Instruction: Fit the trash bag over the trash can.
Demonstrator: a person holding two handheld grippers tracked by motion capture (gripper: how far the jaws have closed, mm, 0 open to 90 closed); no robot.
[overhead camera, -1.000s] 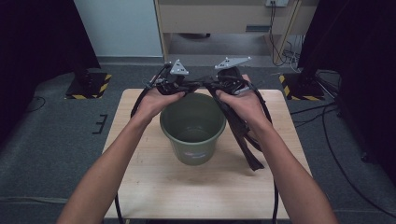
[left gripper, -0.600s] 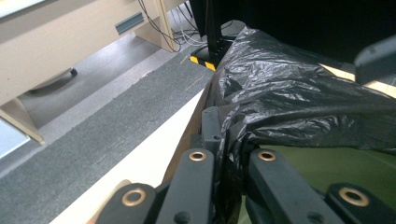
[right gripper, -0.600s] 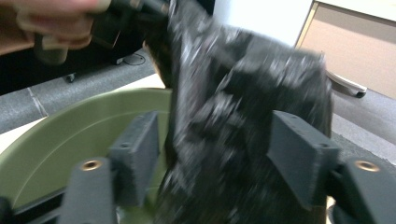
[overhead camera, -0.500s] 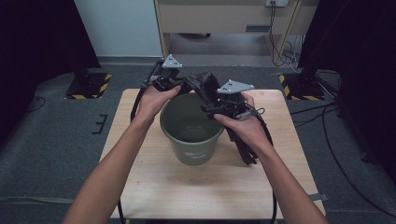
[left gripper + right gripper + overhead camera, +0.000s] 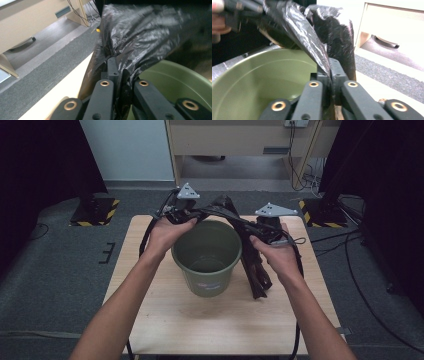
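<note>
Clamping a black plastic bag [image 5: 227,215] between them, the jaws of the left gripper [image 5: 176,212] and right gripper [image 5: 267,231] were pressed together. It stretched over the green bucket [image 5: 207,252] on the worktop [image 5: 150,310], hanging beside it.

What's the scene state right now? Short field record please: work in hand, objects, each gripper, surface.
work: spreading a black plastic bag over a green bucket
bag: stretched between both grippers above the bucket's far rim; the rest hangs down on the bucket's right side
bucket: upright, open, centred on the wooden table
left gripper: shut on the bag's film
right gripper: shut on the bag's film
</note>
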